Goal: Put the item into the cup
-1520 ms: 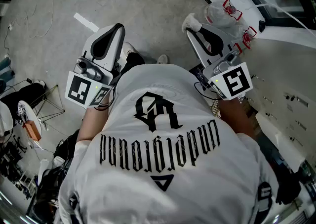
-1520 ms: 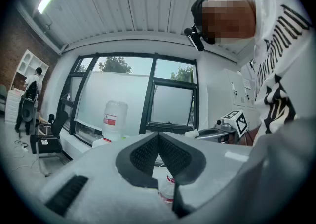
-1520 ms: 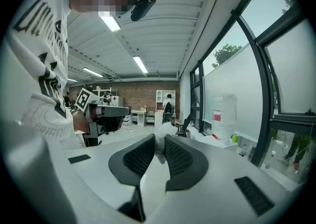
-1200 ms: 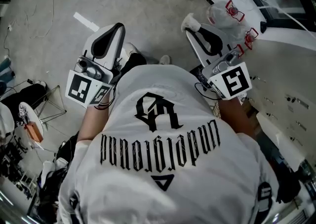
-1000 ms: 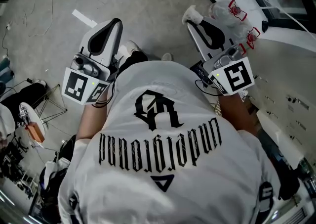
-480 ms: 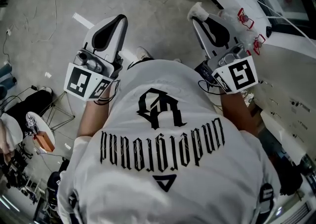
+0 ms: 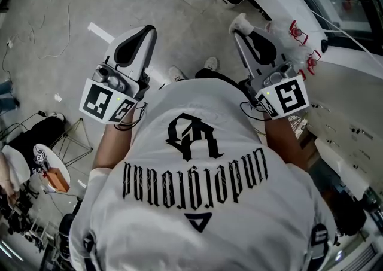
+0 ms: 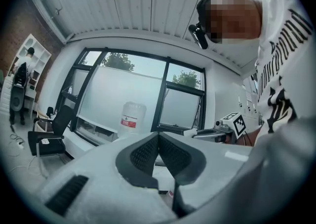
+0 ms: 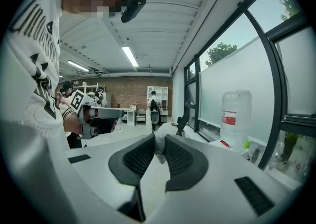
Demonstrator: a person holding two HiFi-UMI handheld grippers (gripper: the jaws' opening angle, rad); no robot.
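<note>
The person is standing and holding both tongs out in front of a white printed shirt, over a grey concrete floor.

The right tongs are pinching a small white lump at their very tip. In the right gripper view the dark ribbed pads of these tongs are pressing in on the lump from both sides, and it is poking out past the tips. So the lump is sitting in the air, in the right tongs, ahead of the person's right side.

The left tongs are holding nothing. In the left gripper view their pads are meeting at the tip, with only a narrow wedge opening lower down and nothing in it.

Both tongs are pointing the same way, side by side and well apart. A big clear water jug is standing by the large windows; it is showing in the left gripper view too.
</note>
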